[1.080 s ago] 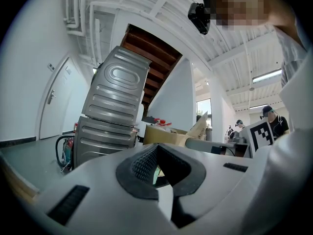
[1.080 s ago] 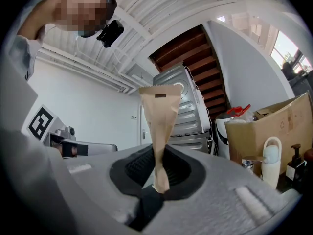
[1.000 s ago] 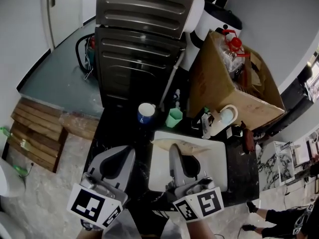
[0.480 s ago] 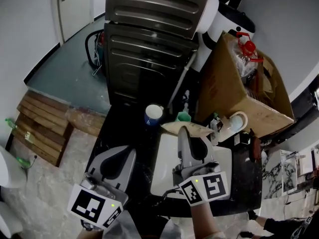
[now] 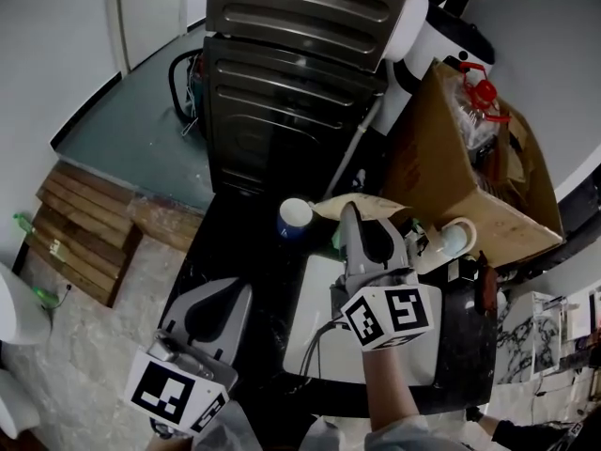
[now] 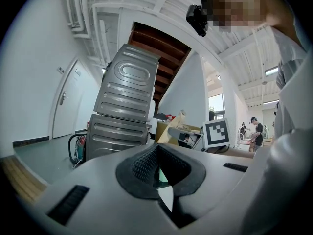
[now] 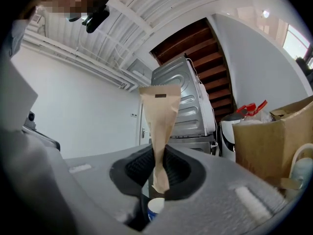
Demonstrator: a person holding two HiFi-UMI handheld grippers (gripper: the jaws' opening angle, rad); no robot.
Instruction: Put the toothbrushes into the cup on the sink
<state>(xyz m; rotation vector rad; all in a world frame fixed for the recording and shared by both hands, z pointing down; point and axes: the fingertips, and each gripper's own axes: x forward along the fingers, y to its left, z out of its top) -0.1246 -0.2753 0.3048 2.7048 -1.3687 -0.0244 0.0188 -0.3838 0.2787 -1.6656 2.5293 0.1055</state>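
My right gripper point(image 5: 353, 214) is shut on a toothbrush in a brown paper wrapper point(image 5: 362, 205), held over the back edge of the white sink point(image 5: 315, 341). In the right gripper view the wrapper point(image 7: 159, 111) stands up between the pads point(image 7: 139, 168). Just below the jaws is a blue-and-white cup point(image 7: 155, 207). In the head view that cup point(image 5: 295, 216) stands on the black counter, left of the wrapper. A green cup point(image 5: 335, 241) is mostly hidden behind the right gripper. My left gripper point(image 5: 212, 301) hovers over the counter's left part, shut and with nothing in it.
A steel washing machine point(image 5: 291, 92) stands behind the counter point(image 5: 235, 252). A cardboard box point(image 5: 460, 177) with a red-capped bottle rises at the right, with a white mug point(image 5: 453, 238) in front of it. Wooden slats point(image 5: 84, 242) lie on the floor at the left.
My right gripper has carried the wrapped toothbrush from over the sink basin towards the cups at the back. The left gripper has barely shifted.
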